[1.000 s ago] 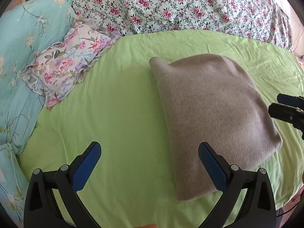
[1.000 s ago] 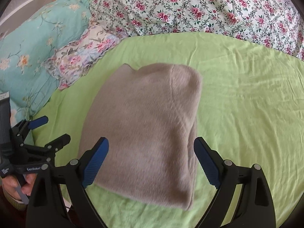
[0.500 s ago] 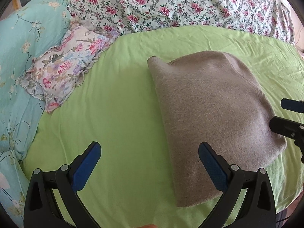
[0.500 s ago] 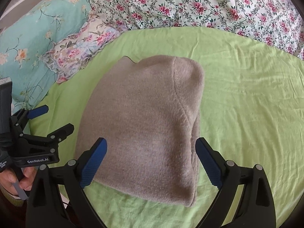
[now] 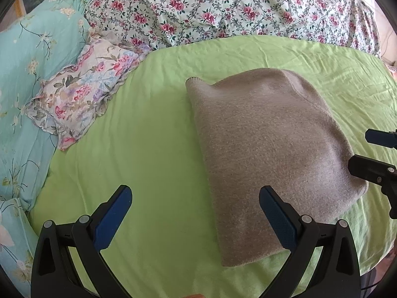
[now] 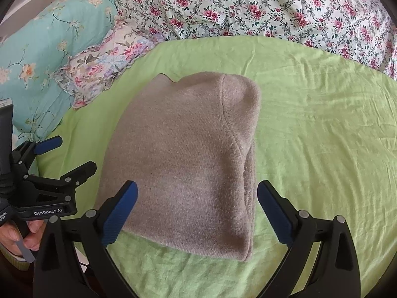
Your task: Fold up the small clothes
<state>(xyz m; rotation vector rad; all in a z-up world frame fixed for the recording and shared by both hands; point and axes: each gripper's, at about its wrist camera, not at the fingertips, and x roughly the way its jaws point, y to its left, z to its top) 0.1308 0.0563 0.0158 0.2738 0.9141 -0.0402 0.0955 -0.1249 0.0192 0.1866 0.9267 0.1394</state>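
Note:
A folded grey-brown knit garment (image 5: 268, 154) lies flat on the green sheet (image 5: 153, 164); it also shows in the right wrist view (image 6: 183, 164). My left gripper (image 5: 196, 213) is open and empty above the sheet, its right finger over the garment's near left edge. My right gripper (image 6: 197, 208) is open and empty, hovering over the garment's near edge. The left gripper also shows in the right wrist view (image 6: 67, 156), beside the garment's left side. The right gripper's fingers (image 5: 372, 166) show at the right edge of the left wrist view.
A small floral pillow (image 5: 82, 94) and a turquoise quilt (image 5: 29, 69) lie to the left. A rose-patterned duvet (image 5: 235, 10) is bunched along the back. The green sheet (image 6: 322, 136) stretches to the right of the garment.
Both grippers have drawn back slightly and lifted; the garment lies unmoved. Both stay open.

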